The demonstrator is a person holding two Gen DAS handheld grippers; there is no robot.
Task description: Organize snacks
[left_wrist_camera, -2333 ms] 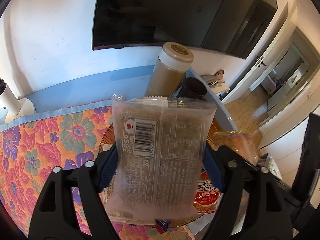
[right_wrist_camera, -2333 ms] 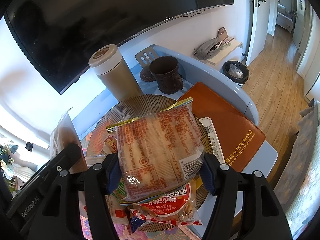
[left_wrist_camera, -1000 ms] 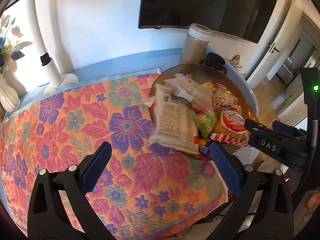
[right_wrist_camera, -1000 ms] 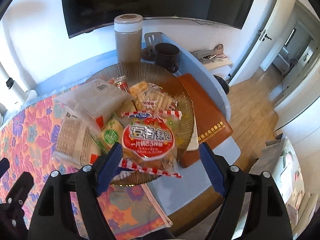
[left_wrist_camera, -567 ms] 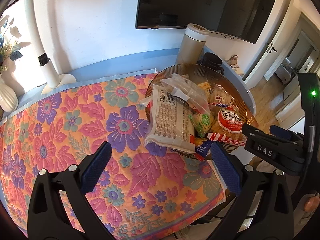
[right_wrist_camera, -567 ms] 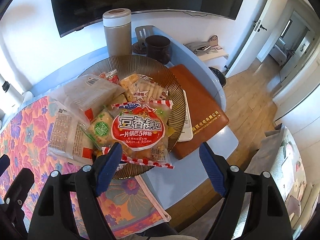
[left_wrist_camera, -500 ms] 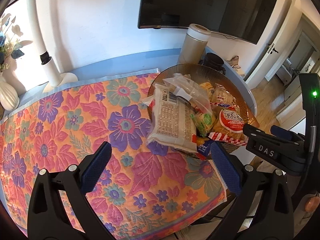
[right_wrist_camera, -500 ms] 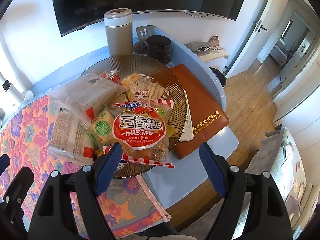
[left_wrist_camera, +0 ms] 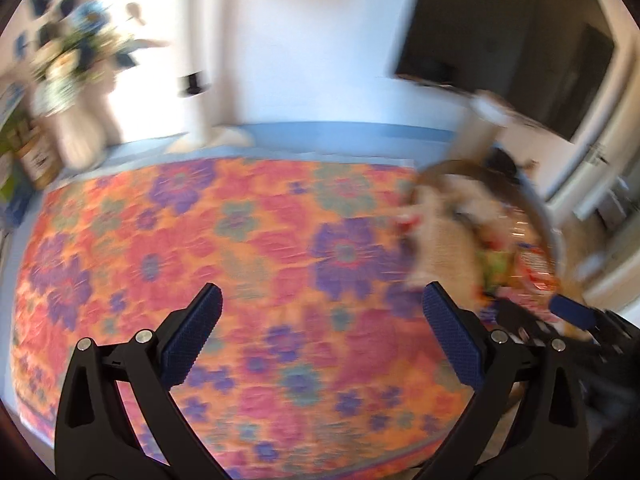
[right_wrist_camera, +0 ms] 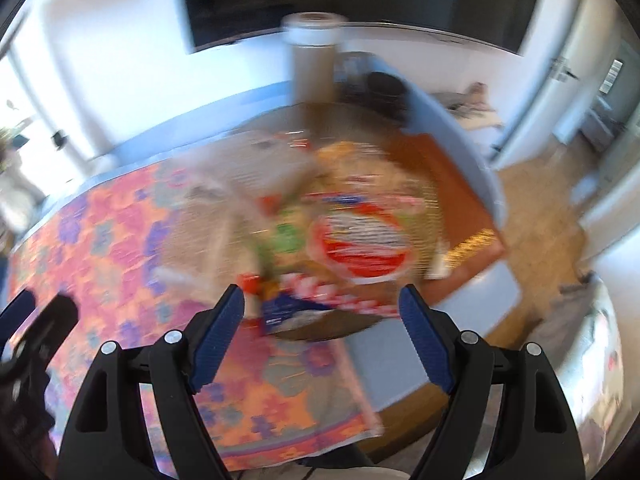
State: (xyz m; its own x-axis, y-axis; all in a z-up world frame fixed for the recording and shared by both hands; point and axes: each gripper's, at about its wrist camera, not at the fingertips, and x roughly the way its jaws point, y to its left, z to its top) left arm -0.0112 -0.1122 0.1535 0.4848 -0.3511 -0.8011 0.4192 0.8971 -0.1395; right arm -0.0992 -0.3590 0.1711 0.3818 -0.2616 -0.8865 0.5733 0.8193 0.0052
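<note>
Both views are motion-blurred. A brown glass plate [right_wrist_camera: 420,204] holds a pile of snack packets; a red and white round packet [right_wrist_camera: 360,244] lies on top, a pale packet [right_wrist_camera: 208,232] hangs over its left rim. In the left wrist view the plate [left_wrist_camera: 448,168] and pale packet [left_wrist_camera: 444,244] sit at the right. My left gripper [left_wrist_camera: 320,312] is open and empty above the floral cloth, left of the plate. My right gripper [right_wrist_camera: 320,304] is open and empty, above the plate's near rim.
A floral tablecloth [left_wrist_camera: 240,260] covers the blue table. A tall beige flask [right_wrist_camera: 312,60] and dark mug [right_wrist_camera: 384,88] stand behind the plate. A brown leather pad [right_wrist_camera: 456,188] lies right of it. A white vase with flowers [left_wrist_camera: 80,120] stands far left.
Both grippers released their packets onto the plate and pulled back. In the last half second both cameras swing fast; the left view has turned left, so the plate slid to the right.
</note>
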